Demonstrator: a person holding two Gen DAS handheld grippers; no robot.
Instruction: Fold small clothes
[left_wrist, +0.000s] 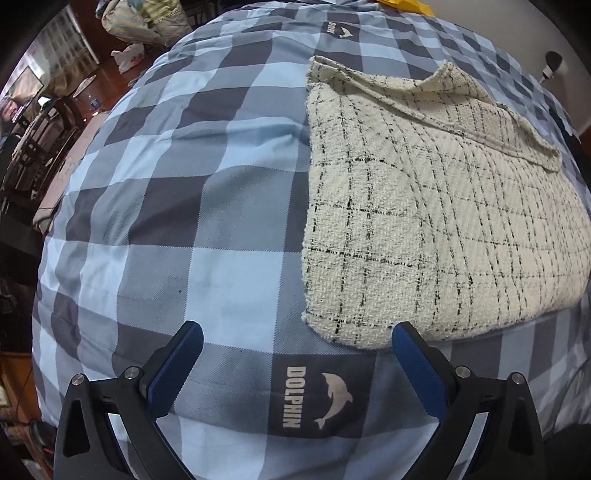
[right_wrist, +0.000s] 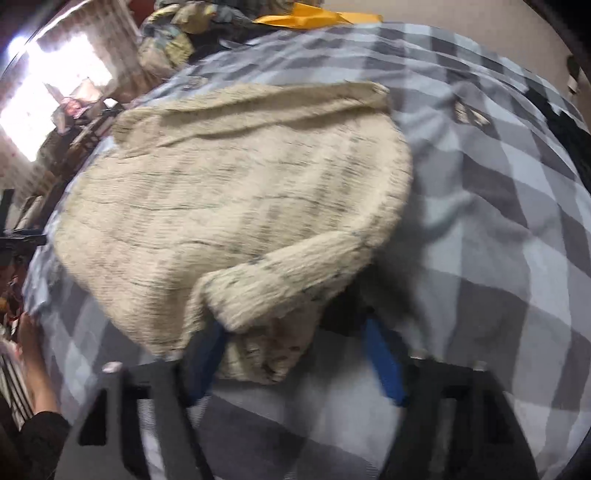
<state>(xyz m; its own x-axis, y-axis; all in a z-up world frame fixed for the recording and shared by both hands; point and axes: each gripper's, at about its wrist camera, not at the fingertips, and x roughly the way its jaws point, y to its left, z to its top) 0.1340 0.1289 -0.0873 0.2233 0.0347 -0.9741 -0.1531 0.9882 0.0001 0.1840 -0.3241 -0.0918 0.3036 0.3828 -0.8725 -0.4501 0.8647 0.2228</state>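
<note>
- My left gripper hangs with jaws released over the checked bedcover, just beside the cream garment.
- My right gripper seems, through blur, clenched on that garment's near corner.

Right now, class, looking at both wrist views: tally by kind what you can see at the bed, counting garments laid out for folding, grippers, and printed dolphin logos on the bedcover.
Cream checked garment: 1
Grippers: 2, left gripper and right gripper
Dolphin logos on the blue checked bedcover: 2, near logo and far logo
Total: 5
</note>
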